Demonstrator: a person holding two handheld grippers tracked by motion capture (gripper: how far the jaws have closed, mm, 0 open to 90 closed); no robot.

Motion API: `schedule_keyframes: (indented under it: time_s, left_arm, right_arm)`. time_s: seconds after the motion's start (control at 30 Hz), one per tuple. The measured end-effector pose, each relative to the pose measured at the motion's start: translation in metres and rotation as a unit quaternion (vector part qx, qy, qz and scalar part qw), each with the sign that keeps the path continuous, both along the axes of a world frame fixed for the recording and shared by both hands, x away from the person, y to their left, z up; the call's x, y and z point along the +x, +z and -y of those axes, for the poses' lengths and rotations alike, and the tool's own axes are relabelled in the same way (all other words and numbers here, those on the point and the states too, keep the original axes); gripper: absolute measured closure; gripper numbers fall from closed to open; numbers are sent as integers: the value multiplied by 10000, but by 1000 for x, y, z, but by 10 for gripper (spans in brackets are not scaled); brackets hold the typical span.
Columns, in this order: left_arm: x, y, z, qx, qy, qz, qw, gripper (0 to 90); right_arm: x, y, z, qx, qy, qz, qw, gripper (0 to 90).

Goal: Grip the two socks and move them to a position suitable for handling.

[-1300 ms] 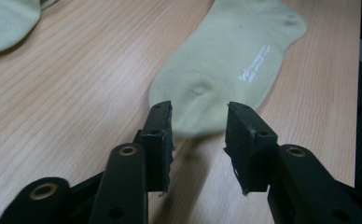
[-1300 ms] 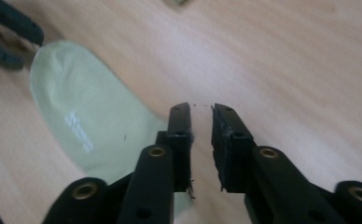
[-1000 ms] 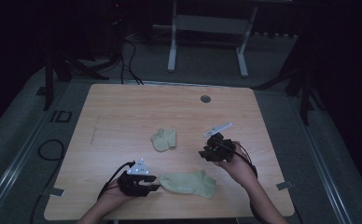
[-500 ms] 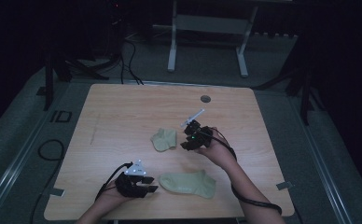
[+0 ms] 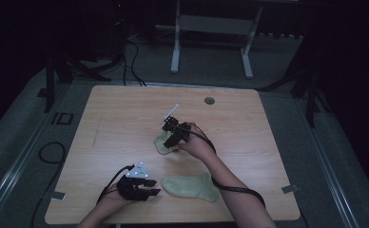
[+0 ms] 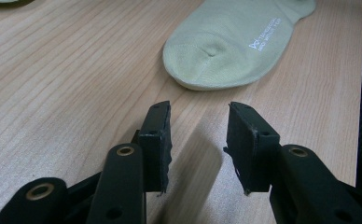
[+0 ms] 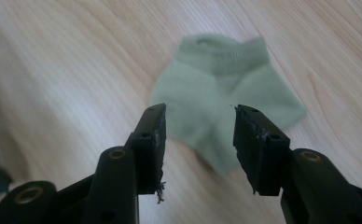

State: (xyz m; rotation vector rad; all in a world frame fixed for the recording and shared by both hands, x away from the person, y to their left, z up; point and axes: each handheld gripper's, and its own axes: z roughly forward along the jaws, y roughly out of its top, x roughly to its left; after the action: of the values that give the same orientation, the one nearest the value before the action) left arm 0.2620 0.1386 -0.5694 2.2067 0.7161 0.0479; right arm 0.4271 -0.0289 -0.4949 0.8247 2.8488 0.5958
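Right now my right gripper (image 7: pixel 200 140) hangs with its jaws spread wide and nothing between them, poised over the crumpled sock (image 7: pixel 226 98), which lies on the wooden table (image 7: pixel 53 70) just ahead of and below the tips. The picture is soft with blur, so I judge the hand is moving and would let it settle before committing. To take this sock cleanly I want the jaws to straddle a raised fold near the ribbed cuff (image 7: pixel 226 46) at the far side of the sock, not the flat middle, where the pads would only scrape the wood. I cannot tell how thick the bunched cloth is, so I would come down until one pad touches fabric, then close slowly. My left gripper (image 6: pixel 200 140) sits low near the table, jaws also parted and empty, with the flat sock (image 6: pixel 235 46) lying a little ahead of its tips, toe end nearest, apart from them. Seen from above, the two socks lie well apart, one before each gripper.
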Motion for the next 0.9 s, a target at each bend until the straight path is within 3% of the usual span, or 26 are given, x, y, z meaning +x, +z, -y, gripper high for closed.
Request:
schedule_keyframes:
  time_s: [0.17,0.37,0.43,0.63,0.77,0.8,0.83,0.87,0.9]
  left_arm:
    - [0,0,0,5,-1,6,10000,596]
    - [0,0,-1,-7,-11,1,10000,597]
    - [-1,0,-1,-11,-27,2,10000,597]
    - [-1,0,-1,-2,-35,9,10000,597]
    - [-1,0,-1,-1,-34,8,10000,596]
    - [-1,0,-1,-1,-26,20,10000,597]
    - [-1,0,-1,-1,-26,20,10000,596]
    - [-1,1,-1,-13,-33,24,10000,596]
    - [-1,1,-1,-13,-33,24,10000,596]
  right_arm:
    - [9,-6,-13,-39,-43,-37,10000,501]
    - [26,-15,-24,-100,-233,-117,9996,466]
    - [36,-25,-28,-199,-381,-131,9990,432]
    - [40,-38,-36,-383,-399,-141,9984,433]
    - [39,-39,-38,-428,-340,-97,9985,454]
    - [38,-39,-38,-442,-299,-99,9985,526]
    - [38,-39,-38,-442,-299,-99,9985,526]
    - [36,-38,-39,-426,-227,-116,9988,610]
    - [36,-38,-39,-426,-227,-116,9988,610]
